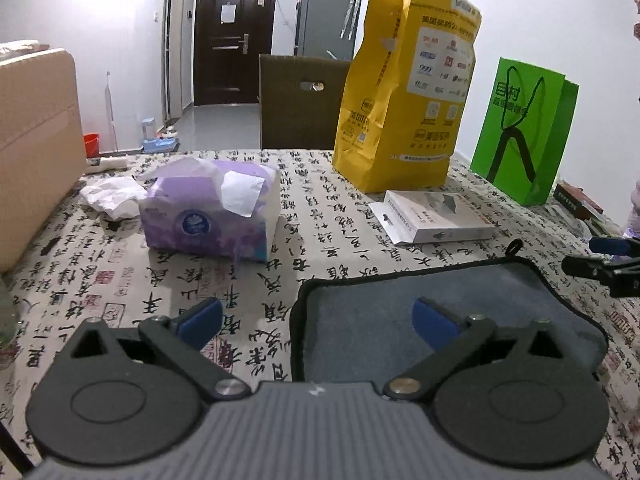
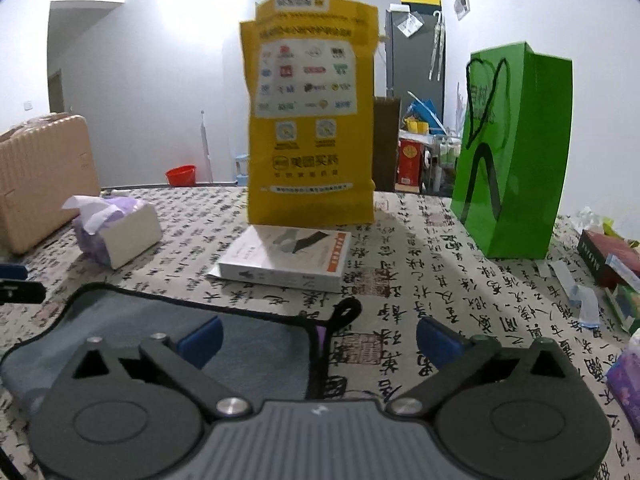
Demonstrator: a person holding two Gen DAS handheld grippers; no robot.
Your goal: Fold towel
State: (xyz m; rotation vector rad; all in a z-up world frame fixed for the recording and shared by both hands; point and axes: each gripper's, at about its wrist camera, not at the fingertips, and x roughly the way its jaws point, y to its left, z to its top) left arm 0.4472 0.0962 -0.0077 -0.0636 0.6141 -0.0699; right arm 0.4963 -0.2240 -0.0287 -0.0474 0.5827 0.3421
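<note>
A dark grey towel [image 1: 400, 300] with black trim lies flat on the calligraphy-print tablecloth [image 1: 200, 280]. My left gripper [image 1: 318, 320] is open, straddling the towel's left edge, its right finger over the cloth. In the right wrist view the towel [image 2: 140, 328] shows its right edge and a black hanging loop [image 2: 344, 312]. My right gripper [image 2: 318, 340] is open, straddling the towel's right edge near the loop. The right gripper's tip [image 1: 600, 268] shows at the left wrist view's right edge.
Behind the towel lie a white flat box [image 1: 436, 216] and a purple tissue pack [image 1: 208, 212]. A yellow paper bag [image 1: 404, 92] and a green bag [image 1: 524, 132] stand further back. A beige suitcase [image 1: 32, 152] stands left. Small boxes [image 2: 612, 264] lie right.
</note>
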